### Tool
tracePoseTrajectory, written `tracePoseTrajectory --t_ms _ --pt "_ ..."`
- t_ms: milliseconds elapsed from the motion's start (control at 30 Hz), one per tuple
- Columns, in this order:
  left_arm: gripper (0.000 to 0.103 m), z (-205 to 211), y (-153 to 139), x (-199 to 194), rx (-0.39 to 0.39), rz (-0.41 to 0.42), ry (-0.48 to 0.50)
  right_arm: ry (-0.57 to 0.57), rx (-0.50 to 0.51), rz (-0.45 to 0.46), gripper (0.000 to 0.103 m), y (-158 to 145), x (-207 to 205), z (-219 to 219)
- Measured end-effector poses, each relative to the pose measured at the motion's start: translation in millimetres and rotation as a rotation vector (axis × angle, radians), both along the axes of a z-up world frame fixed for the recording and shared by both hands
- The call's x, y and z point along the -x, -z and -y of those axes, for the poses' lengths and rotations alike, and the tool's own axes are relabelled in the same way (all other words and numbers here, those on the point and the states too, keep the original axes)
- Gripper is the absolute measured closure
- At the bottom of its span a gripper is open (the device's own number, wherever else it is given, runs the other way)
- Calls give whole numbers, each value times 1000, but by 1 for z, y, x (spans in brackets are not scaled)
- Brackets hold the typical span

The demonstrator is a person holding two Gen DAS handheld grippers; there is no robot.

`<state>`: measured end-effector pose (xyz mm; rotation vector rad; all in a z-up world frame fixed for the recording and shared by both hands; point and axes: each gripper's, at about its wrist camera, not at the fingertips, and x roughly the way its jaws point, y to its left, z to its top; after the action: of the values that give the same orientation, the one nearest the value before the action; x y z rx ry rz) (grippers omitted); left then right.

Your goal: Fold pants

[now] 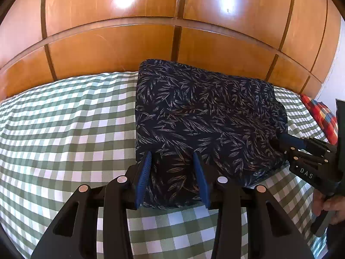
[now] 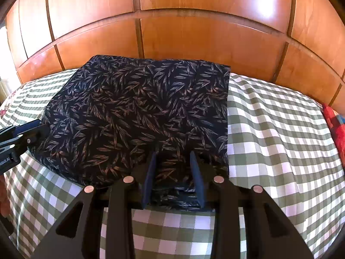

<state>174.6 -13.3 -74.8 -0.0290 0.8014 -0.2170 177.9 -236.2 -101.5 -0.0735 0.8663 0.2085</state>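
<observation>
Red checked cloth (image 1: 321, 116) cut off at the right edge.

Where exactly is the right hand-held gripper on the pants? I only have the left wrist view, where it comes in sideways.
Observer: In the right wrist view, the right hand-held gripper has its fingers apart, with the near right corner of the folded leaf-print pants between them.
Operator: Is the pants' right edge tidy?
Observer: Yes. It runs straight from the far corner down to the gripper, against the green checked bedspread.
Operator: Is there anything past the bed's left end?
Observer: A small patch of flowered fabric shows at the frame's far left. It is too little to identify.
</observation>
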Motion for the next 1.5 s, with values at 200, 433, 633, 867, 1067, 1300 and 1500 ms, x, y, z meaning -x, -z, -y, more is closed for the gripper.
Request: tracePoseTrajectory --t_ms 200,433,633,867,1067,1300,1500 --pt "64 1 0 0 1 1 -13 12 9 7 71 1 0 -3" --pt "64 1 0 2 4 3 -24 32 27 2 70 2 -3 -8" --pt "64 -6 -9 16 31 -7 -53 52 5 -43 56 -11 -6 -9" --pt "43 -9 -15 57 17 23 -84 104 12 10 17 -31 21 -17" --pt "38 -15 -3 83 22 -9 -128 148 33 2 7 -34 53 -29" --pt "16 -16 -10 126 -6 44 -159 233 14 34 2 -39 108 -35" --pt "4 -7 -26 161 -34 115 -165 221 62 116 2 -53 144 -46"
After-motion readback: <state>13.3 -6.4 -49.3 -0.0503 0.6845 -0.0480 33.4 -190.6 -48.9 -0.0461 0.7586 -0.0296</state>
